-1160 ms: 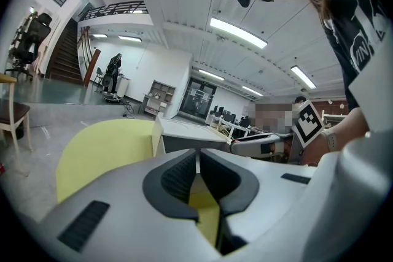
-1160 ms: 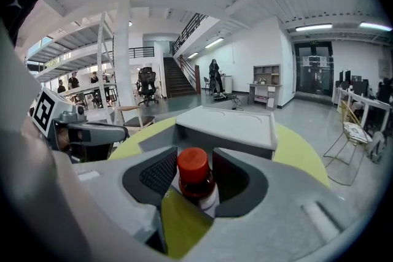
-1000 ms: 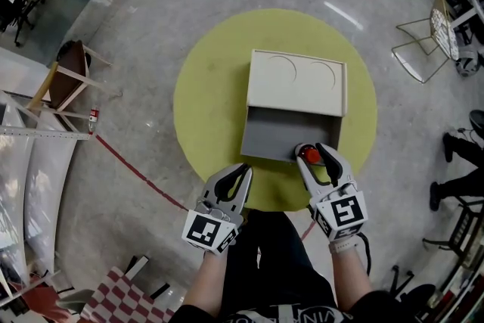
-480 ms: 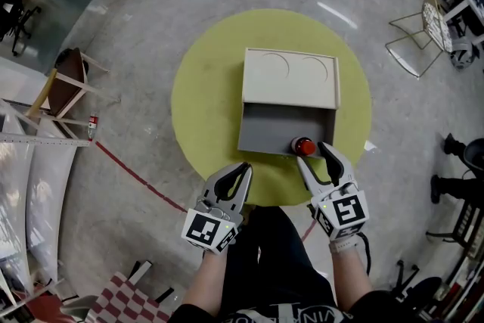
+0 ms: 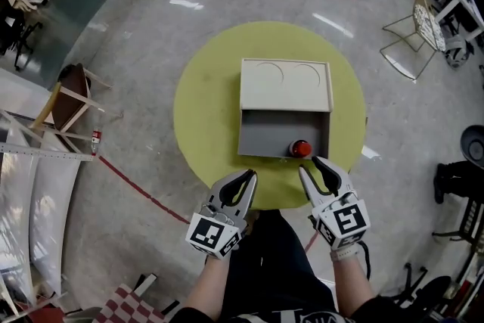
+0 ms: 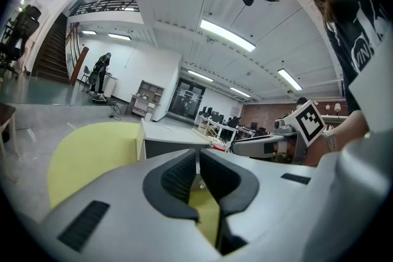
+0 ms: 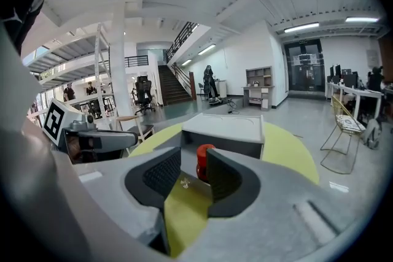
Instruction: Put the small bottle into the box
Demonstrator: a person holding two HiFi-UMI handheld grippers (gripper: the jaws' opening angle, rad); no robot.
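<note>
Bottle (image 5: 301, 148) in box (image 5: 265, 138), beyond right gripper (image 5: 311, 166)

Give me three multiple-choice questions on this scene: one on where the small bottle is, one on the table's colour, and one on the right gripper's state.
1. Where is the small bottle relative to the box?
A. Outside it, on its left.
B. Inside it, at the near right corner.
C. Lying on its lid.

2. What colour is the round table?
A. Blue.
B. White.
C. Yellow.

3. What state is the right gripper in?
A. Open, empty.
B. Shut on the bottle.
C. Shut, empty.

Answers:
1. B, because it stands on the box's grey floor.
2. C, because yellow shows all around the box.
3. A, because its jaws, though they have just been closing partway, stand apart with nothing between them.
</note>
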